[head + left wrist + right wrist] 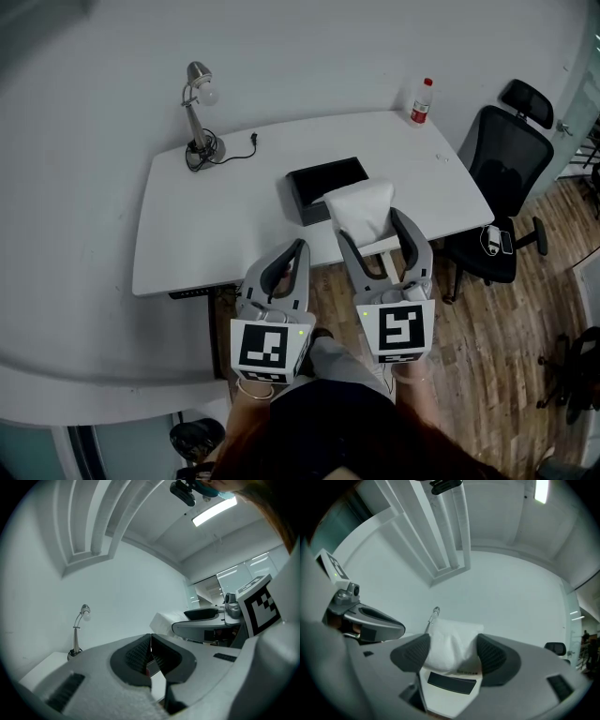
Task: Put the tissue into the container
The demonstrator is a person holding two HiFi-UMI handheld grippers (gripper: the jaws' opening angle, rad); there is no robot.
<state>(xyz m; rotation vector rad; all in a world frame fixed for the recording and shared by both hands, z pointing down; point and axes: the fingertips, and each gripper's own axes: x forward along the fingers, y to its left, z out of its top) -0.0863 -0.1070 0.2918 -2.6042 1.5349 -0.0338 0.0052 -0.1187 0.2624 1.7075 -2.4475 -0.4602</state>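
A white tissue pack (360,212) sits squeezed between the jaws of my right gripper (373,229), held above the table's near edge, just in front of the black container (325,187). In the right gripper view the tissue pack (452,644) fills the gap between the two dark pads (412,651), and the black container (451,683) shows below it. My left gripper (291,255) hangs beside it at the near edge, jaws closed together with nothing between them. The left gripper (151,652) shows its pads touching in its own view, with the tissue pack (165,619) at its right.
The white table (187,234) carries a desk lamp (199,117) at the back left with its cord, and a red-capped bottle (422,101) at the back right. A black office chair (502,183) stands to the right on the wooden floor.
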